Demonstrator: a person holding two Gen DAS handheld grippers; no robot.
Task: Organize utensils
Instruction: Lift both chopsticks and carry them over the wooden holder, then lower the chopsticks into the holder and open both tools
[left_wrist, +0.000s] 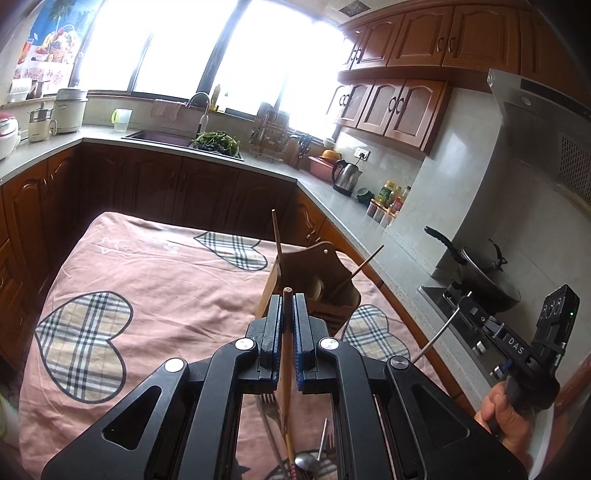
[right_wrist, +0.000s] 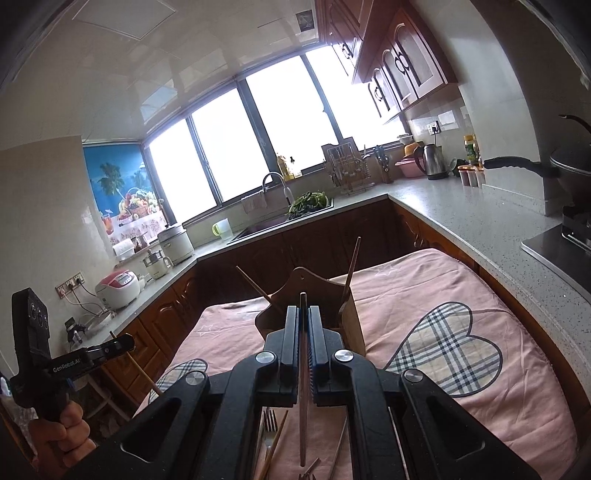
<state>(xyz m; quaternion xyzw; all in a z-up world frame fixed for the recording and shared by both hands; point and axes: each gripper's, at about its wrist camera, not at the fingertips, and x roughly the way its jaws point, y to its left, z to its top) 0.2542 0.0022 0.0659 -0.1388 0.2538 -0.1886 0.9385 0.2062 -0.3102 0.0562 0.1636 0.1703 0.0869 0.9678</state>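
Pinching a long wooden chopstick (left_wrist: 287, 332) between pressed-together pads, the left gripper (left_wrist: 287, 306) carries it lengthwise along its own fingers, tip poking out just past them and the tail running back under the frame. Straight ahead and a little right of that tip stands the brown wooden utensil holder (left_wrist: 314, 273) on the pink cloth with plaid hearts (left_wrist: 147, 280), two thin sticks already leaning out of it.

The right gripper (right_wrist: 303, 321) is likewise clamped, on a slim metal utensil handle (right_wrist: 303, 406) that also lies along its fingers; what kind of utensil it is cannot be told. From its camera the holder sits dead ahead, just beyond the fingertips.

Both held pieces point forward, nearly level, while the holder's mouth opens upward, so either one likely needs tipping toward upright above the opening before it can drop in. Neither hand looks clearly nearer. A silver fork (right_wrist: 269, 424) and a metal spoon (left_wrist: 306, 461) remain on the cloth.
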